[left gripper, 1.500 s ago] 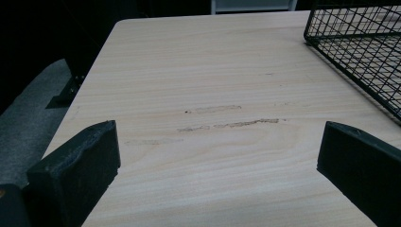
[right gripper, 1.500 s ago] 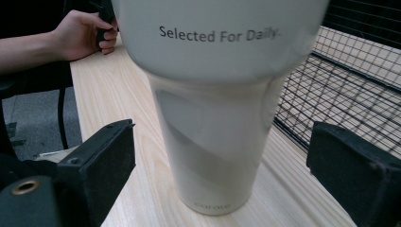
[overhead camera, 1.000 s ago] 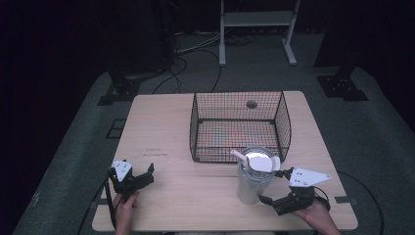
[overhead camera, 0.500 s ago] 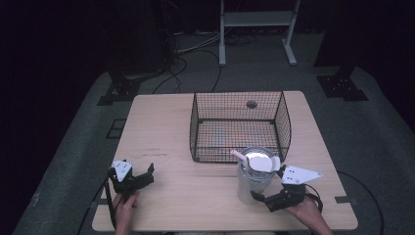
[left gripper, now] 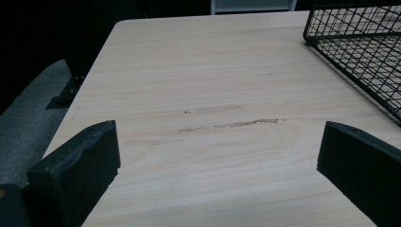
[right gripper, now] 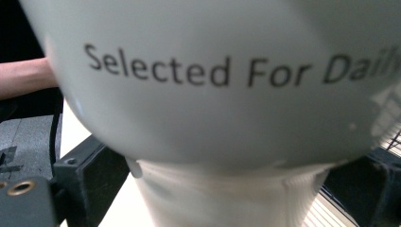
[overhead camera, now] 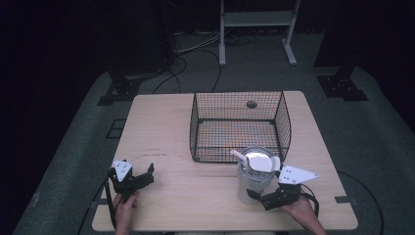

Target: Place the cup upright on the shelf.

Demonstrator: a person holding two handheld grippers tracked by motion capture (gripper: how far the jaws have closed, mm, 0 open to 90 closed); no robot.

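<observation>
A pale plastic cup [overhead camera: 253,178] with a domed lid and a straw [overhead camera: 238,155] stands upright on the wooden table [overhead camera: 161,127], just in front of the wire basket. My right gripper [overhead camera: 259,197] is open at the cup's base, on its near right side. In the right gripper view the cup [right gripper: 222,118], printed "Selected For Daily", looms close between the two jaws of my right gripper [right gripper: 227,194]. My left gripper [overhead camera: 145,177] rests open near the front left of the table. Bare wood lies between the spread jaws of my left gripper [left gripper: 217,156].
A black wire basket [overhead camera: 235,147] stands at the table's middle right; its corner [left gripper: 364,52] reaches into the left gripper view. A small dark round object [overhead camera: 251,104] lies near its far wall. Stand legs and cables are on the floor beyond the table.
My right gripper has slid left and in toward the cup, so its jaws now flank the base. The left gripper and the cup have stayed put.
</observation>
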